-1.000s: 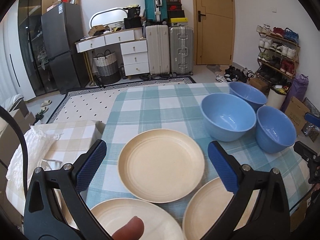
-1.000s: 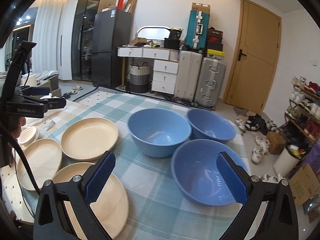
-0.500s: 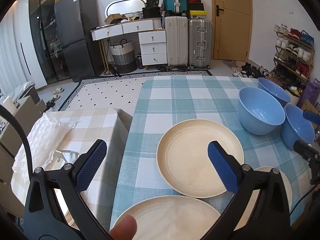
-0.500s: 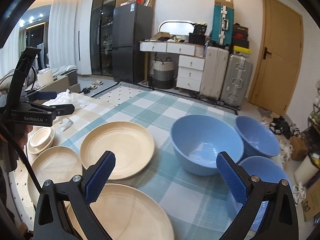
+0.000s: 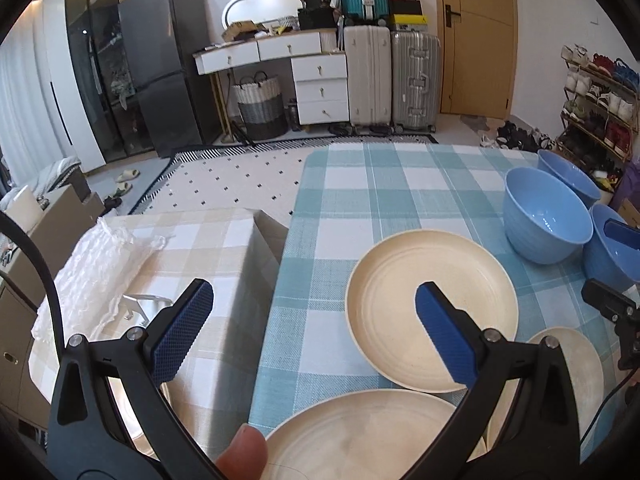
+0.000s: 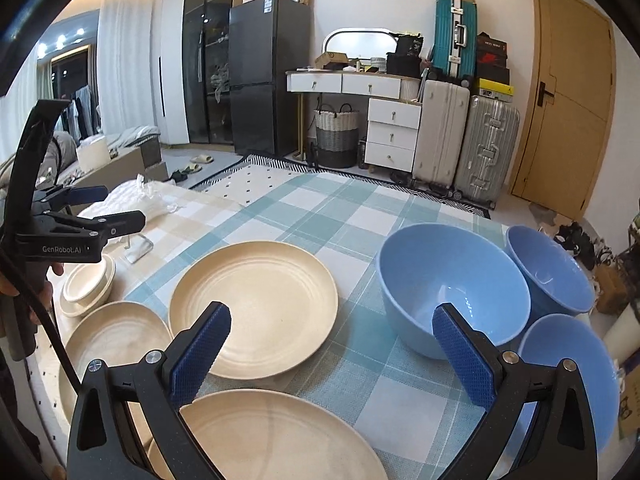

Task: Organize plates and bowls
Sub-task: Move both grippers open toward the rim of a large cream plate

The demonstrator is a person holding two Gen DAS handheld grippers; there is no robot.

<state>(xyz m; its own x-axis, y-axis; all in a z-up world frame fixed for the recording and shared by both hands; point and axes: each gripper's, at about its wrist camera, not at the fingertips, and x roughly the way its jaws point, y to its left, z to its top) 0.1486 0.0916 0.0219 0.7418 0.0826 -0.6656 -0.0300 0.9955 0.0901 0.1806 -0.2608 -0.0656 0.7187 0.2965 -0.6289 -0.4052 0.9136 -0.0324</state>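
Three cream plates lie on the blue checked tablecloth: a middle plate (image 5: pixel 432 312) (image 6: pixel 256 308), a near-left plate (image 5: pixel 360 436) (image 6: pixel 116 340) and a near-right plate (image 5: pixel 576 364) (image 6: pixel 272 436). Three blue bowls stand to the right: a big one (image 6: pixel 452 284) (image 5: pixel 548 224), a far one (image 6: pixel 552 272) and a near one (image 6: pixel 568 376). My left gripper (image 5: pixel 312 300) (image 6: pixel 120 206) is open and empty above the table's left edge. My right gripper (image 6: pixel 332 320) is open and empty, hovering between the near-right plate and the big bowl.
A lower side table (image 5: pixel 192 248) with a beige checked cloth adjoins the left edge; it holds a bubble-wrap bag (image 5: pixel 100 264), a clear stand (image 6: pixel 138 250) and stacked small cream dishes (image 6: pixel 86 286). Suitcases, drawers and a fridge stand beyond.
Both grippers have swung left: the plates and bowls slid rightward in each view, and the side table now fills the left wrist view's left half. Both stay open.
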